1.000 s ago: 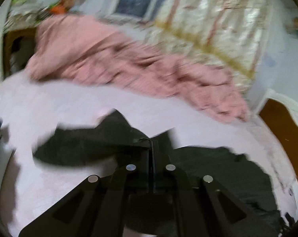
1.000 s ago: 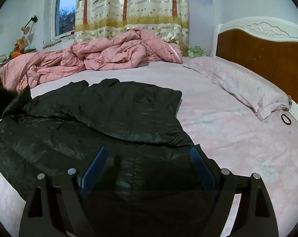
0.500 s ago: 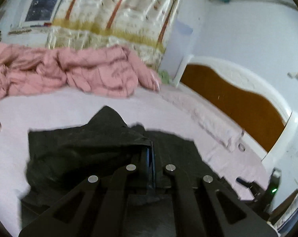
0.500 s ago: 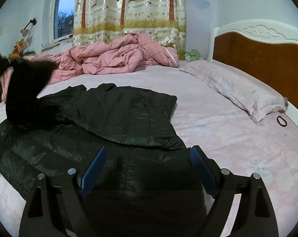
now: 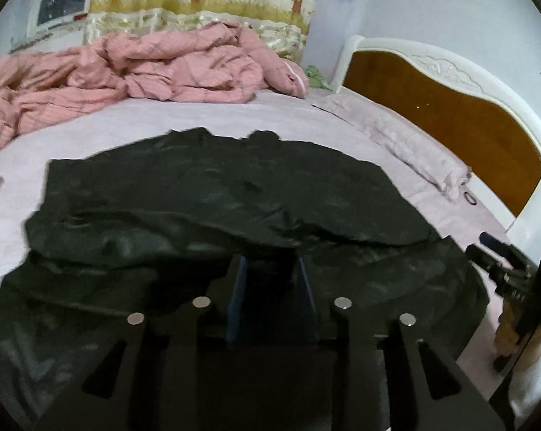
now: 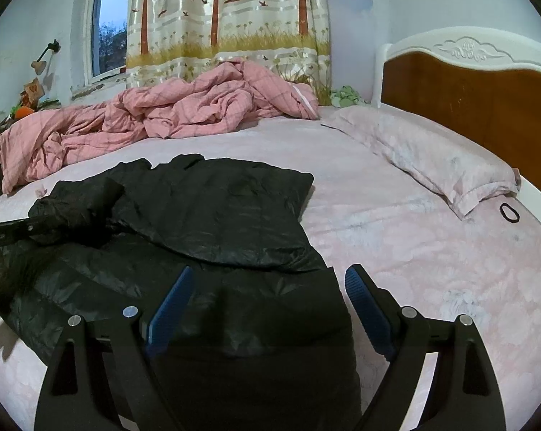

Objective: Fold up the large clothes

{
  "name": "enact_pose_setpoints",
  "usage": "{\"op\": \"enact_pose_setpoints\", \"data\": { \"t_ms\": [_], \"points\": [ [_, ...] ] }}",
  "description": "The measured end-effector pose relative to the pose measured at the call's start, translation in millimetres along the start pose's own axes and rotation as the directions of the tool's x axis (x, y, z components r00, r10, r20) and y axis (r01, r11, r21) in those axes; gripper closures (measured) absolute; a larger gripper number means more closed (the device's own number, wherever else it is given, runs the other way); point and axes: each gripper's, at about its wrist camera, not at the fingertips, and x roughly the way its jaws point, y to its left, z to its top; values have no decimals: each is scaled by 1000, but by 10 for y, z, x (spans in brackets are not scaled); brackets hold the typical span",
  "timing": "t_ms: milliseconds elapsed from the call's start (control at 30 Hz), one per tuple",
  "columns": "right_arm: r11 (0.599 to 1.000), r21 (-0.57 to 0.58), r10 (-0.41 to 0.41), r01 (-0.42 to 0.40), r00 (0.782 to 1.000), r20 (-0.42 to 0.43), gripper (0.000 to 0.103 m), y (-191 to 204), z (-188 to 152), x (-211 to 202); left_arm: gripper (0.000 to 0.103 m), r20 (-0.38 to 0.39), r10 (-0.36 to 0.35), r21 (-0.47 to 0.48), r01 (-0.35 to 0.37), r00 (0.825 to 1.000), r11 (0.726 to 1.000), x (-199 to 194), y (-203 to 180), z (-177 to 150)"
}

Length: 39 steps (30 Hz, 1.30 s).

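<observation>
One black jacket (image 5: 216, 197), shiny and puffy, spread on the pink sheet of the bed (image 5: 126, 125), near edge. Lies in two layers: an upper panel folded across the body, the lower part reaching toward both cameras. One sleeve (image 6: 80, 204) bunched on the jacket's left side, seen from the right wrist camera.

Two grippers, one per hand. Left gripper (image 5: 270, 265): jaws parted about halfway, blue pads facing each other, hovering low over the jacket's near fold. Only dark fabric beneath the gap, nothing clamped between the fingers. From the right wrist camera, shows as a dark bar at the left edge, just beside the bunched sleeve; touching or not, cannot tell.

Right gripper (image 6: 270, 276): jaws spread wide, empty, poised above the jacket's near right corner, with the right-hand finger over bare sheet.

Beyond the jacket, well apart from it:
- one crumpled pink checked quilt (image 6: 162, 118) along the far side of the bed
- one long pale pillow (image 6: 432, 158) against one wooden headboard (image 6: 467, 100)
- one black hair tie (image 6: 509, 212) beside the pillow's end
- one curtain (image 6: 227, 18) printed with trees
- one window (image 6: 108, 32)
</observation>
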Motion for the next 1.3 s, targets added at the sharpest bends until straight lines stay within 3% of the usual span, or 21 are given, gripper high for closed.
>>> {"op": "enact_pose_setpoints", "data": {
  "t_ms": [33,100,167,267,400,533,633,733,833,933,1000,1033,1100,1133,1300],
  "points": [
    [1000,0,1,-1,1000,0,15,0,0,0,65,20,20,-1,-20,1000,1000,-66,46,1],
    [1000,-1,2,-2,1000,0,15,2,-1,1,42,81,63,-20,-62,995,998,-221,189,44],
    [1000,-1,6,-6,1000,1,15,5,0,2,29,124,102,-62,-94,987,994,-360,345,102],
    [1000,-2,7,-7,1000,0,15,22,-15,16,29,150,144,-133,-125,978,983,-509,617,217],
    [1000,-2,4,-4,1000,1,15,32,-15,12,12,168,245,-228,-204,955,952,-646,985,292],
    [1000,-1,4,-4,1000,-2,15,32,-20,19,6,175,251,-334,-183,952,925,-704,1324,332],
    [1000,-2,6,-6,1000,-6,15,45,-26,23,5,73,296,-419,-239,953,876,-590,1557,322],
    [1000,-9,6,-6,1000,-9,15,68,-41,20,5,22,211,-503,-171,977,847,-421,1771,254],
    [1000,-18,4,-4,1000,-9,15,78,-52,20,6,-16,174,-539,-155,985,828,-239,1850,226],
    [1000,-23,6,-6,1000,-13,15,81,-57,32,13,-47,156,-546,-156,987,823,-61,1882,227],
    [1000,-26,7,-7,1000,-15,15,83,-58,33,40,-65,157,-528,-168,985,833,35,1878,253],
    [1000,-28,7,-7,1000,-15,15,83,-58,32,48,-76,163,-504,-179,984,845,85,1864,273],
    [1000,-28,6,-7,1000,-15,15,89,-56,34,84,-107,201,-438,-227,974,870,172,1810,318],
    [1000,-28,7,-7,1000,-16,15,87,-58,35,91,-111,219,-399,-245,969,884,208,1765,348],
    [1000,-26,4,-4,1000,-16,15,86,-60,39,95,6,275,-147,-271,962,951,133,1227,491]
  ]
}}
